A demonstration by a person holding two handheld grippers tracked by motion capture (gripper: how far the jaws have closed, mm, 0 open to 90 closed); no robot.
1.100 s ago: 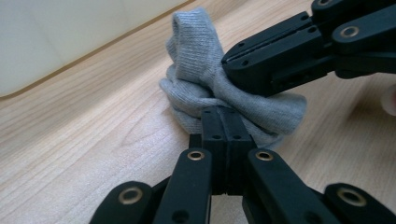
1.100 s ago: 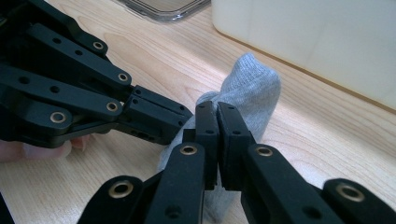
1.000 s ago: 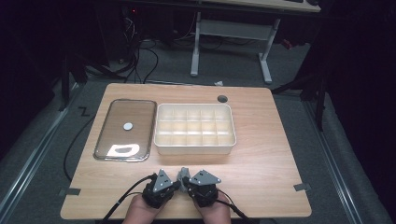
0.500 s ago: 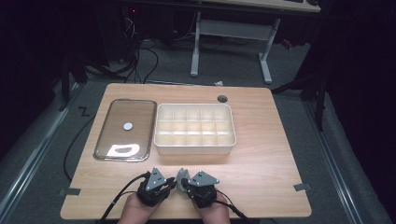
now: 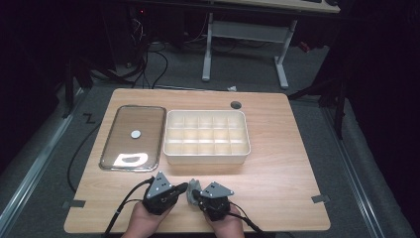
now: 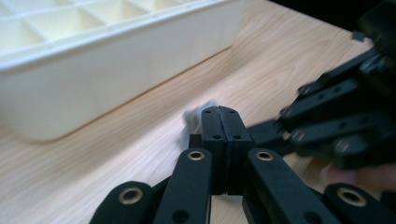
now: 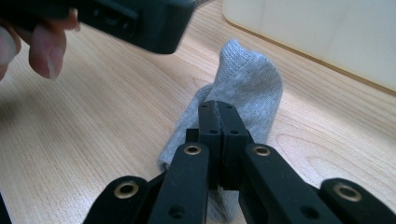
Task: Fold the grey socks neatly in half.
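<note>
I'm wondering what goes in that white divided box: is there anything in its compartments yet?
No, in the high view every compartment of the white box shows only its bare pale bottom.

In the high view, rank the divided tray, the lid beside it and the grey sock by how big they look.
1. Divided tray, largest.
2. Lid, clearly smaller.
3. Grey sock, smallest by far, though the hand-held grippers partly hide it.

i saw each black gripper, left gripper (image 5: 182, 188) and right gripper (image 5: 191, 194), topped by a grey three-cornered plate, trailing a black cable, its linked black jaws pinned with brass-ringed rivets and small screws.
</note>
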